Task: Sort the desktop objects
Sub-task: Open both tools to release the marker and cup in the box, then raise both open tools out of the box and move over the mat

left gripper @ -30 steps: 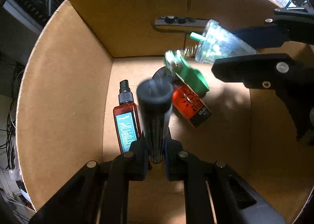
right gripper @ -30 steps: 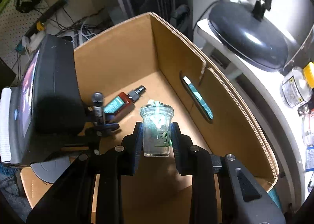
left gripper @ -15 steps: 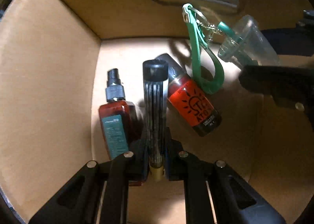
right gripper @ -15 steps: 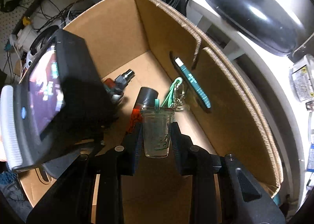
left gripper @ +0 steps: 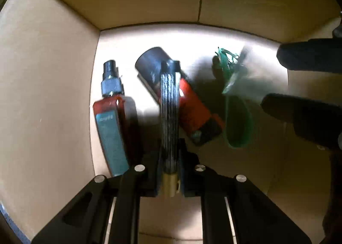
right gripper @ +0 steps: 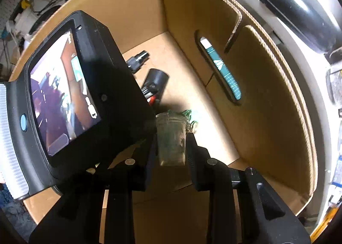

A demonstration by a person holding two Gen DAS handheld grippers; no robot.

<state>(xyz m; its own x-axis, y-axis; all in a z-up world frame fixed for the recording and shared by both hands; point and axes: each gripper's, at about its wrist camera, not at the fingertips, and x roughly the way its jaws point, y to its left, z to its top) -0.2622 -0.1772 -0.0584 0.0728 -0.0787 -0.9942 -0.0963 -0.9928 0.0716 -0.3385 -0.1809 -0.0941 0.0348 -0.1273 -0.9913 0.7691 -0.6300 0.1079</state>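
Both grippers are low inside a cardboard box [left gripper: 49,85]. My left gripper [left gripper: 170,158] is shut on a black ribbed cylinder [left gripper: 170,115] with a yellow end, held just above the box floor. Beneath it lie a red spray bottle [left gripper: 113,120] and an orange-and-black tube [left gripper: 188,105]. My right gripper [right gripper: 171,147] is shut on a small clear plastic cup charm [right gripper: 171,135] with a green strap [left gripper: 238,124] hanging from it near the floor. The right gripper's fingers [left gripper: 303,111] show at the right of the left wrist view.
The box walls [right gripper: 256,94] close in on all sides, with a handle slot [right gripper: 222,73] in the far wall. The left gripper's camera body [right gripper: 70,94] blocks the left of the right wrist view. A black lamp [right gripper: 295,2] stands outside on a white desk.
Both grippers have moved down deeper into the box with their objects. The ribbed cylinder now hangs over the orange tube, and the cup charm and strap are close to the floor.
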